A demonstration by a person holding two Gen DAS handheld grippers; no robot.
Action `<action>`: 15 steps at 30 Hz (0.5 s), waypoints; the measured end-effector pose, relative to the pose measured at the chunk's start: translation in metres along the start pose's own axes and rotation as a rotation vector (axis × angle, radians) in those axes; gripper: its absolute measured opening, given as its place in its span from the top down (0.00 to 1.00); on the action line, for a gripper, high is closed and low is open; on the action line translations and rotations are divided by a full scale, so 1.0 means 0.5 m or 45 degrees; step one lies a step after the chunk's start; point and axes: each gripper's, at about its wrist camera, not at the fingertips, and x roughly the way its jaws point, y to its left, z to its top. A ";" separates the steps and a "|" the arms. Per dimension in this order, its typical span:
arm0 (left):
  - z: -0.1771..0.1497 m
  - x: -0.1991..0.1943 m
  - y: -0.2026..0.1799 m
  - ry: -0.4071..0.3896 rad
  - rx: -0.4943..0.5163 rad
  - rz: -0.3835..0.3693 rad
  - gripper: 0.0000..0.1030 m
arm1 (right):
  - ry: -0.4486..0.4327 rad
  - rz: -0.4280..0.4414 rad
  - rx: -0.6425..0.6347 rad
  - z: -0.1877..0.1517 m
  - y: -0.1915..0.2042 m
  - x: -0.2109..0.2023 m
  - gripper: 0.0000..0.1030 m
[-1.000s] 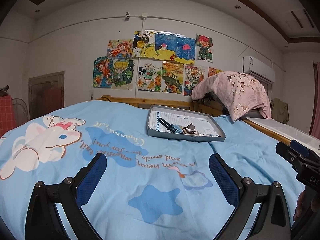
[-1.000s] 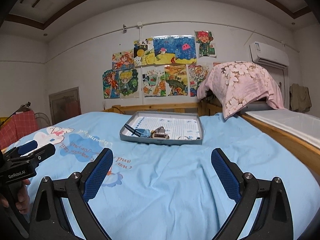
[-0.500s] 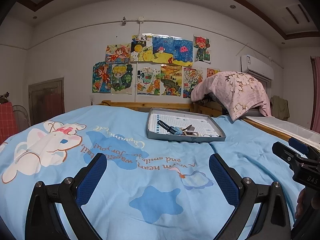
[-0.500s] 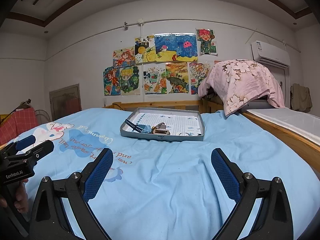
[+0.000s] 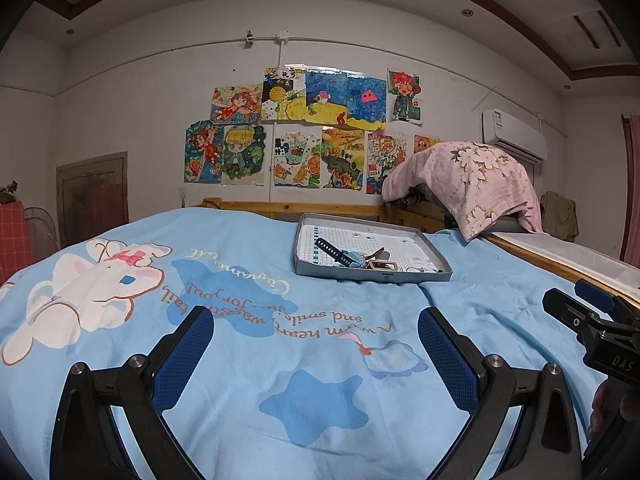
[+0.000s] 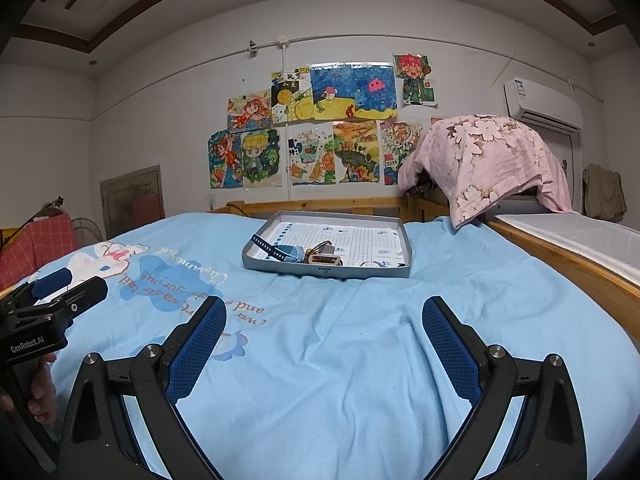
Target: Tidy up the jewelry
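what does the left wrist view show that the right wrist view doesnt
Only the left wrist view shows the whole white bunny print on the bedspread, the blue star print, and the right gripper's body at its right edge.

Only the right wrist view shows the left gripper's body at its left edge and the red checked cloth in full.

Both show the grey tray holding a blue watch, the pink floral cloth, wall drawings, and open, empty jaws.
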 end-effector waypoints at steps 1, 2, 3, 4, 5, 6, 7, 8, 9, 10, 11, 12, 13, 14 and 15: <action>0.000 0.000 0.001 0.000 -0.001 -0.001 0.00 | 0.000 0.000 0.000 0.000 0.000 0.000 0.06; 0.000 0.000 0.001 0.002 -0.004 0.000 0.00 | -0.001 0.000 -0.001 0.000 0.000 0.000 0.06; 0.000 0.002 0.004 0.004 -0.006 0.001 0.00 | -0.001 -0.001 -0.002 0.000 0.000 0.000 0.06; 0.000 0.003 0.005 0.005 -0.009 0.002 0.00 | -0.001 -0.001 -0.002 0.000 0.000 0.000 0.06; -0.001 0.004 0.006 0.006 -0.010 0.002 0.00 | -0.002 0.000 -0.002 0.000 -0.001 0.001 0.06; -0.001 0.005 0.006 0.007 -0.010 0.001 0.00 | -0.002 0.001 -0.001 0.000 0.000 0.000 0.06; -0.001 0.004 0.006 0.005 -0.008 0.003 0.00 | -0.002 0.001 -0.001 0.000 -0.001 0.001 0.06; -0.001 0.004 0.006 0.004 -0.007 0.003 0.00 | 0.000 0.001 -0.001 0.000 -0.001 0.001 0.06; -0.001 0.004 0.006 0.003 -0.006 0.003 0.00 | 0.000 0.001 -0.001 0.000 -0.001 0.002 0.06; -0.001 0.005 0.006 0.003 -0.006 0.003 0.00 | 0.002 0.002 -0.001 -0.001 -0.001 0.002 0.06; -0.001 0.005 0.007 0.003 -0.006 0.003 0.00 | 0.003 0.003 0.000 -0.001 -0.002 0.002 0.06; -0.001 0.005 0.006 0.004 -0.007 0.003 0.00 | 0.003 0.005 0.000 -0.002 -0.003 0.003 0.06; -0.001 0.005 0.008 0.004 -0.008 0.003 0.00 | 0.003 0.004 -0.001 -0.001 -0.003 0.003 0.06; -0.001 0.006 0.007 0.005 -0.008 0.003 0.00 | 0.003 0.004 -0.001 -0.002 -0.003 0.003 0.06; -0.002 0.005 0.006 0.005 -0.008 0.003 0.00 | 0.002 0.004 -0.001 -0.002 -0.003 0.003 0.06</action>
